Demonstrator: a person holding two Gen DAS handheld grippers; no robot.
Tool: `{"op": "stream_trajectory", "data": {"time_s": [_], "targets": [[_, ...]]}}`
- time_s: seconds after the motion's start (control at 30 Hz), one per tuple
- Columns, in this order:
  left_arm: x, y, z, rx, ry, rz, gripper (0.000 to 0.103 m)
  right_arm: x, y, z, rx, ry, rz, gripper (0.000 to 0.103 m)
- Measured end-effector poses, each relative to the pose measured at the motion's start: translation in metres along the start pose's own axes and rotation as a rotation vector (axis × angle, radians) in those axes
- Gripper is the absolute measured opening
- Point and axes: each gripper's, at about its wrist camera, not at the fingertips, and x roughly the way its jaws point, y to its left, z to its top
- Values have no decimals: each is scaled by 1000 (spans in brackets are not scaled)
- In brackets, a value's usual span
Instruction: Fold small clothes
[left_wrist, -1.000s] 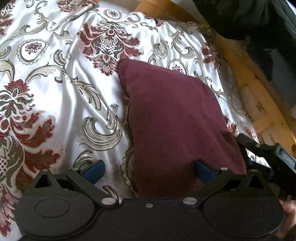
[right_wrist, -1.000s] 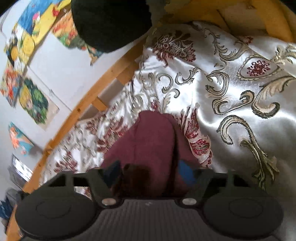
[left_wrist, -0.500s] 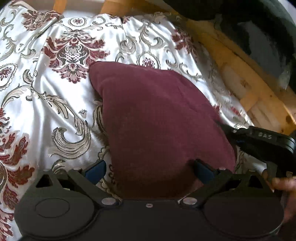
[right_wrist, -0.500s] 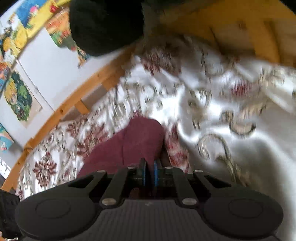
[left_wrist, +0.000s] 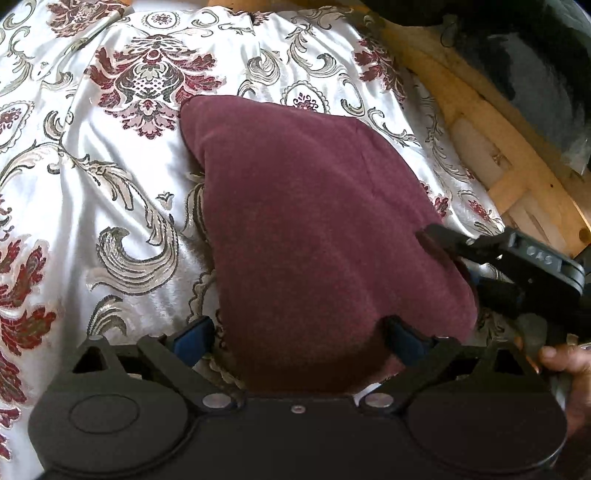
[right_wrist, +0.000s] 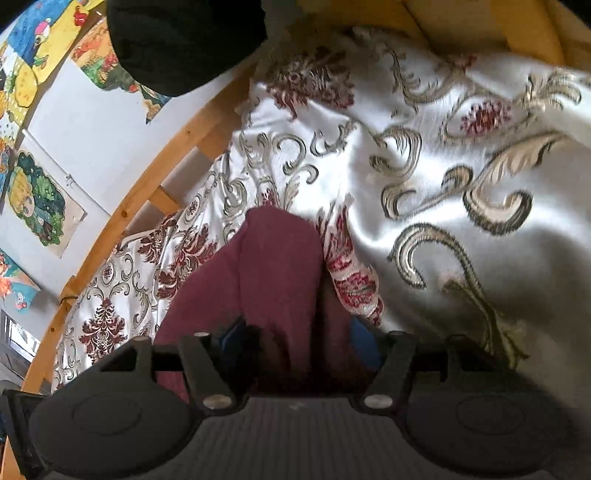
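Patterned bedspread (left_wrist: 110, 192), both tools wide open astride maroon garment (left_wrist: 314, 229)

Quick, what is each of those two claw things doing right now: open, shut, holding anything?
Left gripper: jaws open, straddling the maroon cloth, not clamping it.
Right gripper: jaws open around a maroon cloth fold, not pinched shut.

One maroon garment (left_wrist: 314, 236), two hand-held grippers (left_wrist: 299, 341)
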Motion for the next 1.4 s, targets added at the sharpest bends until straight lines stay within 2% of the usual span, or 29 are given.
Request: {"op": "stream_trajectory", "data": {"time_s": [0.07, 0.17, 0.27, 0.53, 0.57, 0.67, 0.73, 0.93, 1.27, 1.4], "targets": [[0, 0, 0, 0, 1, 0, 99, 2, -1, -2, 13, 9, 10, 45], [0, 1, 1, -5, 8, -8, 97, 3, -1, -3, 15, 14, 20, 31], [0, 0, 3, -2, 12, -13, 95, 3, 1, -4, 2, 6, 18, 25], [-4, 1, 7, -8, 18, -36, 82, -1, 7, -4, -19, -26, 30, 21], [-5, 2, 7, -18, 19, -42, 78, -3, 8, -4, -17, -32, 36, 21], [-12, 4, 10, -34, 12, -43, 58, -7, 16, -3, -40, -55, 57, 19], [-21, -1, 15, 1, -3, -16, 48, -11, 28, -1, -82, -68, 78, 18], [-68, -10, 26, 147, -105, 52, 44, -23, 78, 1, -215, -127, 144, 18], [-112, 8, 13, 235, -204, 154, 44, -9, 139, -21, -362, -113, 148, 17], [-130, 27, 13, 236, -255, 204, 44, 7, 170, -24, -434, -107, 171, 17]]}}
